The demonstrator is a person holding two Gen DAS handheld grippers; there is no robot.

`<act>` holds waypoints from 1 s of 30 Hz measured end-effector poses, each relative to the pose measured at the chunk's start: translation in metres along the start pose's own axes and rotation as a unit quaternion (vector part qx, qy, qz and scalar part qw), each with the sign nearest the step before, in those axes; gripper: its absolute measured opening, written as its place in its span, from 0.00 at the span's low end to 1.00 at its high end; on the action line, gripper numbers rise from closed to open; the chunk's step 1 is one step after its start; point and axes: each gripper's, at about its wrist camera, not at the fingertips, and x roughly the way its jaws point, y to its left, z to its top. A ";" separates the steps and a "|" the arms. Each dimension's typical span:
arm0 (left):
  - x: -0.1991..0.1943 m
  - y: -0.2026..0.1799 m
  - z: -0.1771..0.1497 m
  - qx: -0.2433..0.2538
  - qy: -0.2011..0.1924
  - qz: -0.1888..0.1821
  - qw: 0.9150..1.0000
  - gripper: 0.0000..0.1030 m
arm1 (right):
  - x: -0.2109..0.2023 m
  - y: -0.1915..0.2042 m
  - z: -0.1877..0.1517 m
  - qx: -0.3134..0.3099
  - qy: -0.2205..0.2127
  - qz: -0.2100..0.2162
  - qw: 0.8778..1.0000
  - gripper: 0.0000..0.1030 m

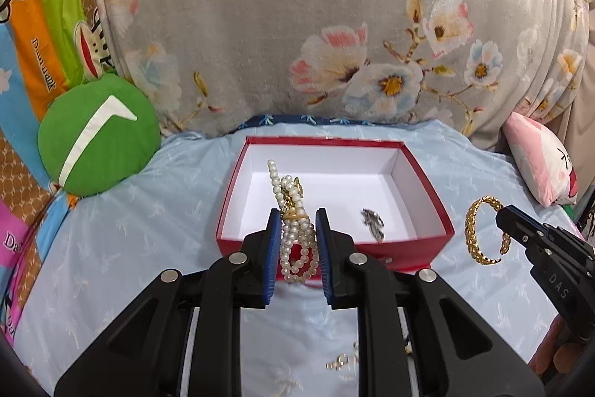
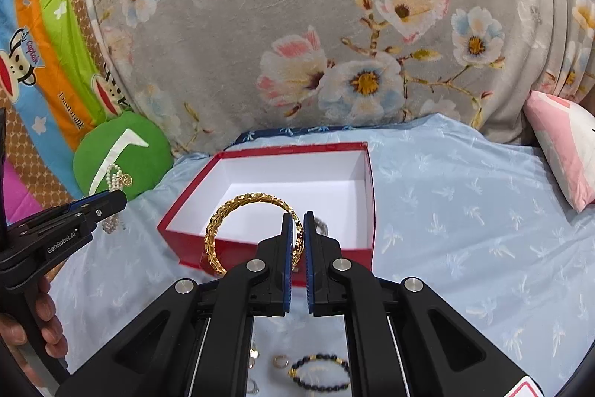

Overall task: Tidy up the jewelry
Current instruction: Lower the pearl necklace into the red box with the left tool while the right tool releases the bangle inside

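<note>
Red box: a red cardboard box (image 1: 427,174) with a white inside sits open on the pale blue bedsheet (image 1: 148,229), in the middle of the scene, just beyond both grippers.
Box contents: one small dark, blurred piece (image 1: 373,223) lies on the white floor near the front wall; what it is cannot be told.
Left gripper: the left gripper (image 1: 297,222) has its blue pads drawn in on a pearl bracelet (image 1: 297,248), with a narrow gap filled by the strands.
Pearl bracelet: white beads with a gold clasp, bunched in loops, held above the near left part of the box, clear of the sheet.
Right gripper: the right gripper (image 2: 297,218) has its pads almost together, pinching a gold bangle (image 2: 223,229).
Gold bangle: a braided open cuff, held upright at one end, its loop out to the left of the pads, over the near wall of the box.
Loose pieces: near the camera, on the sheet under the grippers, lie a dark beaded bracelet (image 2: 319,374) with gold spacers and a small gold ring (image 2: 279,361).
Surroundings: a grey floral blanket (image 1: 297,25) rises behind the box, a round green cushion (image 1: 100,136) lies far left, and a pink pillow (image 1: 543,166) far right.
Hand: a person's hand (image 2: 44,326) grips the left gripper's handle.
</note>
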 end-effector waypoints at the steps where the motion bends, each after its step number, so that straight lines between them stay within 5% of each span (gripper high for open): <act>1: 0.002 0.000 0.004 0.001 -0.002 0.002 1.000 0.18 | 0.003 0.000 0.004 -0.001 -0.003 -0.001 1.000 0.05; 18: 0.035 -0.004 0.037 0.009 -0.015 0.012 1.000 0.18 | 0.046 0.003 0.046 -0.008 -0.018 0.005 1.000 0.05; 30: 0.086 0.000 0.047 0.005 0.005 0.018 1.000 0.18 | 0.102 0.003 0.049 -0.015 0.012 -0.004 1.000 0.05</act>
